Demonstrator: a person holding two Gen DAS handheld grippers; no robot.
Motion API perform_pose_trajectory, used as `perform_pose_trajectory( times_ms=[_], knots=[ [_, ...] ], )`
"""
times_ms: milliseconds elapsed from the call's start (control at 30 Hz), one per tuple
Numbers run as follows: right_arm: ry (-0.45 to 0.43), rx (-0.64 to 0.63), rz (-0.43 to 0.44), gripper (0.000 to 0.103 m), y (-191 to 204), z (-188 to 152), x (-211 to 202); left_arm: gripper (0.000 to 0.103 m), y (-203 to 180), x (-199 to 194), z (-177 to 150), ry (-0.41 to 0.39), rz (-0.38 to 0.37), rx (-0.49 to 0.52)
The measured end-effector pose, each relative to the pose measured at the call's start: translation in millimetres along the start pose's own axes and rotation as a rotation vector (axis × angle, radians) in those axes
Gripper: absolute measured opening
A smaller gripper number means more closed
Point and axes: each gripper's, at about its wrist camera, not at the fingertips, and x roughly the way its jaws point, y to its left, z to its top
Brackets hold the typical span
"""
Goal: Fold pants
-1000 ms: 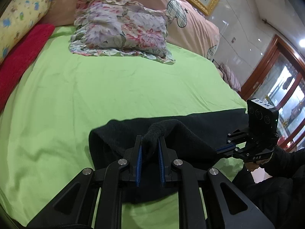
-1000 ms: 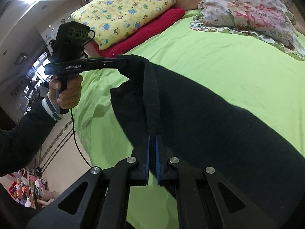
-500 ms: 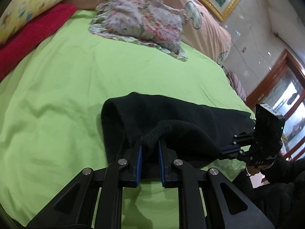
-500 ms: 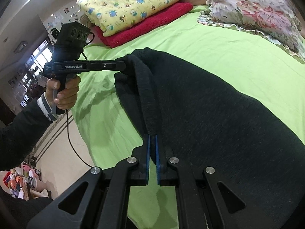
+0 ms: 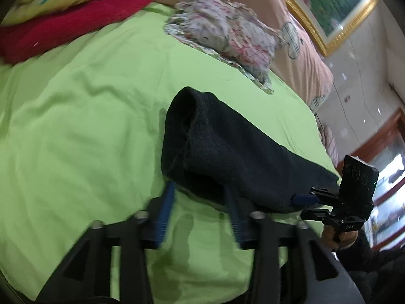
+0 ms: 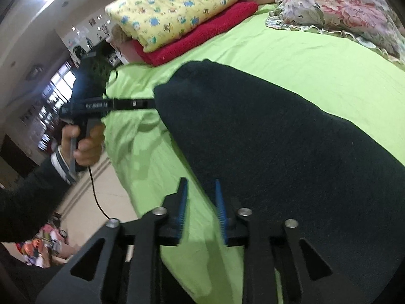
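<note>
Pants (image 6: pixel 278 136) lie folded on the green bed (image 5: pixel 76 126), near its front edge, long axis running along that edge from one gripper to the other. Left gripper (image 5: pixel 200 202) jaws opening, cloth hem just ahead of them, no pinch visible. Right gripper (image 6: pixel 201 197) jaws opening, one pad at the cloth edge, nothing clamped. Both hands equally near; next fold likely needs re-gripping an end.

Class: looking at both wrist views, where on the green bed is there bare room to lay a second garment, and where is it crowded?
Bare green sheet lies between the black pants and the red towel; another strip runs between the pants and the floral pillow. Crowded: the near edge, where both tools work, and the head end with its pillows.
</note>
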Motion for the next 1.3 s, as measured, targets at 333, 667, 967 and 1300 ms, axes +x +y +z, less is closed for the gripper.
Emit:
perform_pose_trajectory(
  times_ms=[333,667,967,1300],
  knots=[
    [-0.112,0.107,0.012,0.043,-23,4,-30,0.069,-12,4,-12,-0.034,-0.035,-0.208],
    [-0.227,0.248,-0.08,0.043,-66,7,-69,0.069,-10,27,-9,-0.062,-0.032,-0.373],
    [-0.231,0.34,-0.153,0.043,-108,39,-69,0.069,-4,36,-2,-0.088,-0.02,-0.409],
    [0.079,0.261,-0.156,0.043,-134,76,-2,0.041,7,49,-1,-0.095,0.015,-0.4]
  ],
)
